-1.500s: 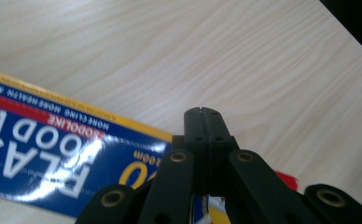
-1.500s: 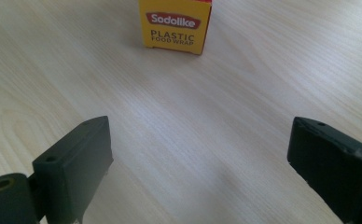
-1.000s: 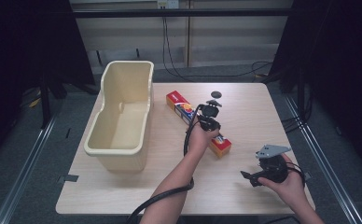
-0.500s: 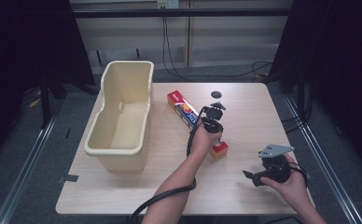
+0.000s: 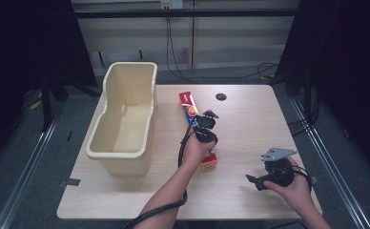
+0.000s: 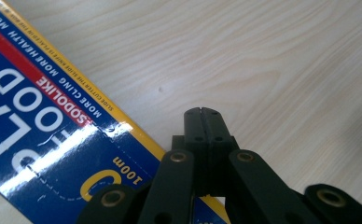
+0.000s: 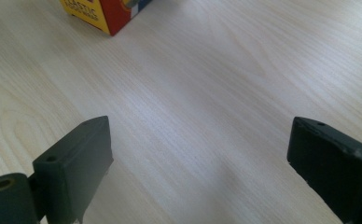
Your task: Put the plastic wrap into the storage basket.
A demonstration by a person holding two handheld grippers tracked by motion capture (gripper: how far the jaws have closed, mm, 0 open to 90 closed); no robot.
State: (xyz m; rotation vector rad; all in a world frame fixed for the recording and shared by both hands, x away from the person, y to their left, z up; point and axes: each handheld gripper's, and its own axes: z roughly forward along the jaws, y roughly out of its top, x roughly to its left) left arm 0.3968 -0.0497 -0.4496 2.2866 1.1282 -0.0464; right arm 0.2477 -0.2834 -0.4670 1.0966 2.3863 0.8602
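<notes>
Box [image 5: 196,128] swung round since a second ago: far end now closer to tub [image 5: 126,112], near end under left hand. Left gripper [image 5: 207,125] slid along with it, jaws pressed fully together, nothing gripped, tips resting beside box's yellow edge [image 6: 137,133]. Looks like closed jaws used as pusher, nudging long box toward tub instead of pinching it, too wide maybe. Right gripper [image 5: 257,181] parked near table [image 5: 250,119] front edge, jaws spread wide, empty, just waiting I guess.

Light: bright on table [image 5: 250,124], dark surround.
Glare: white streak across box [image 6: 53,154].
Focus: jaws slightly soft.
</notes>
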